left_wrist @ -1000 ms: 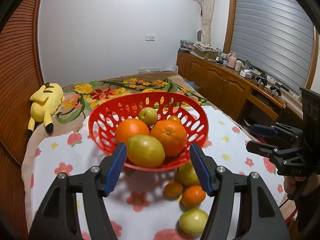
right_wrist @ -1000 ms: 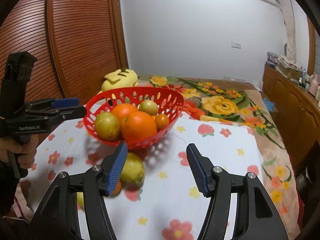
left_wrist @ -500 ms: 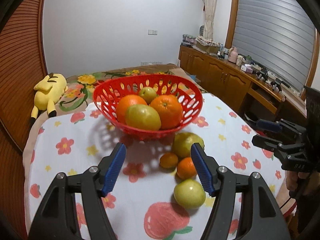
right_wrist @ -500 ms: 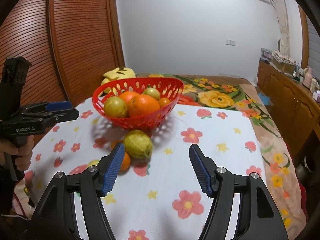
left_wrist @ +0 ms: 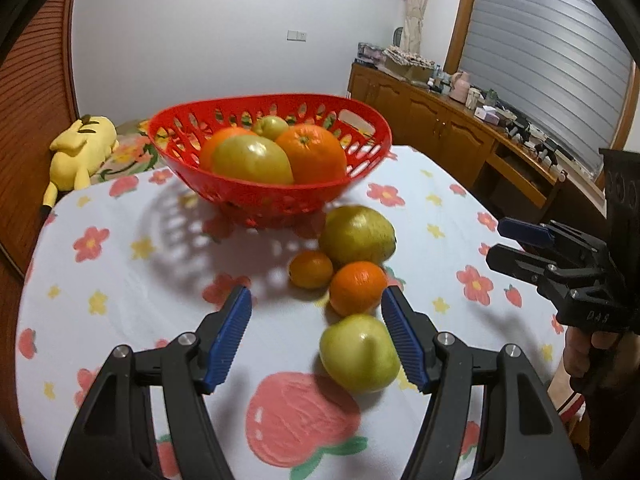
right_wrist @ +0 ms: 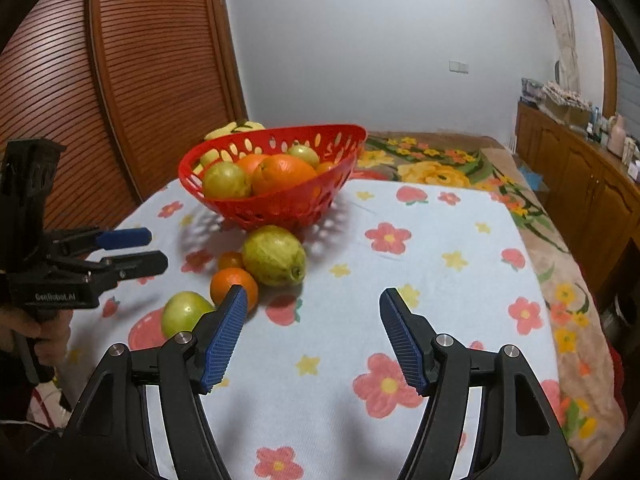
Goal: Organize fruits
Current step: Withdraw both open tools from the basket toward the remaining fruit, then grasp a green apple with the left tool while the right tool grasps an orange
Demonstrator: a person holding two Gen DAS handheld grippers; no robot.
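Heads up, your left gripper (left_wrist: 316, 334) is spread wide with nothing in it, and the green apple (left_wrist: 359, 353) sits right against the inner face of its right finger instead of centered in the gap. Close from there and you'll probably shove it sideways rather than pinch it. It's round and smooth-looking, so I'd guess it rolls easily on that flowery cloth over the worktop (left_wrist: 120, 264)

The four loose fruits are bunched tight: the apple, the orange (left_wrist: 358, 288) just behind it, the small tangerine (left_wrist: 311, 269) and the big yellow-green pear (left_wrist: 357, 235) nearest the red basket (left_wrist: 280, 196). Knock one and the others may scatter, maybe off the near edge

The basket is already heaped with oranges and green fruit, so whatever you drop on top could slide back out. Set it down low, don't toss it

Your right gripper (right_wrist: 310, 336) is also wide open and empty, hovering over bare cloth to the right of the pile. Keep it out of the left one's path
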